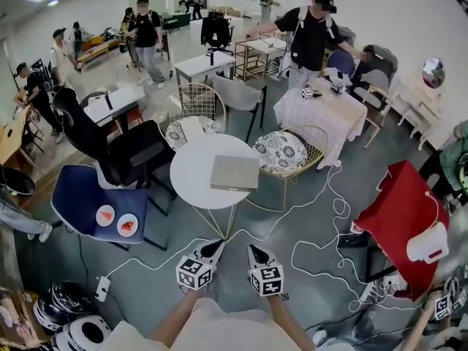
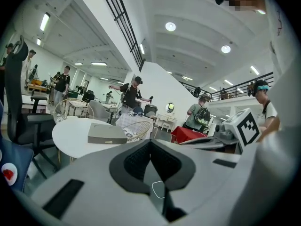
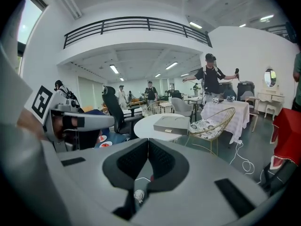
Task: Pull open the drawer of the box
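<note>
A flat grey box (image 1: 235,172) lies on the round white table (image 1: 194,178), toward its right side, with its drawer pushed in. The left gripper view shows the box (image 2: 106,134) ahead and to the left; the right gripper view shows the box (image 3: 171,125) ahead with a small pull tab (image 3: 168,130) on its front. My left gripper (image 1: 217,245) and right gripper (image 1: 252,249) hang side by side low over the floor, well short of the table. Both are shut with nothing held, the left gripper (image 2: 150,147) and the right gripper (image 3: 148,145) showing pads pressed together.
Two gold wire chairs (image 1: 292,152) (image 1: 191,112) and a black office chair (image 1: 110,148) ring the table. A blue seat (image 1: 102,207) with two small plates stands left. White cables (image 1: 314,247) snake over the floor toward a red-covered table (image 1: 402,218). Several people stand behind.
</note>
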A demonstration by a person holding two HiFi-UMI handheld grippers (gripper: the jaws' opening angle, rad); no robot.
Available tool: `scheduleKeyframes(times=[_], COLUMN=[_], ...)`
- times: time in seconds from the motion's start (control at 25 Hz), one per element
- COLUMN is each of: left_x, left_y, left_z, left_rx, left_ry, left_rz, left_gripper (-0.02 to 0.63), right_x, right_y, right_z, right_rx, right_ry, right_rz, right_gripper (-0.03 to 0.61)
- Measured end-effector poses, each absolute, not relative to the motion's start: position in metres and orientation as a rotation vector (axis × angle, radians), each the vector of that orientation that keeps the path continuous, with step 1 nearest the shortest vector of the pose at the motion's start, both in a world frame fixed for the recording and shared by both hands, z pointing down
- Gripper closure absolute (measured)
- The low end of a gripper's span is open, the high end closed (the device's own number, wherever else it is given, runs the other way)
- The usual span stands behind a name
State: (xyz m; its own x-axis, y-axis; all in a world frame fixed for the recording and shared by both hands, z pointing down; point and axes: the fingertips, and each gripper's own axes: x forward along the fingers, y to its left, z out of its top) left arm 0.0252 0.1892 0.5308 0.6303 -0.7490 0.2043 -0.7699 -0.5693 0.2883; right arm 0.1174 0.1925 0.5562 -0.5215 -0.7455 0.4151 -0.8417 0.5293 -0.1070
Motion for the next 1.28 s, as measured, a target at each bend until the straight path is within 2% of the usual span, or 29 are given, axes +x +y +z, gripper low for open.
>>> scheduleKeyframes(times=[0.96, 1.28], left_x=[-0.098, -0.106], left_y=[-0.017, -0.065], left_z=[0.522, 0.520], left_rx=[2.497, 2.534], left_ry=[-1.108, -1.029], left_rz=[0.077, 0.086], left_gripper=[0.601, 0.601], right_x=[-0.001, -0.009], right_y=[-0.010, -0.050], right_z=[0.543, 0.543], right_rx=[1.353, 1.430], right_ry=[-2.338, -2.292], right_rz=[0.452, 0.469], right_gripper=[0.561, 0.561])
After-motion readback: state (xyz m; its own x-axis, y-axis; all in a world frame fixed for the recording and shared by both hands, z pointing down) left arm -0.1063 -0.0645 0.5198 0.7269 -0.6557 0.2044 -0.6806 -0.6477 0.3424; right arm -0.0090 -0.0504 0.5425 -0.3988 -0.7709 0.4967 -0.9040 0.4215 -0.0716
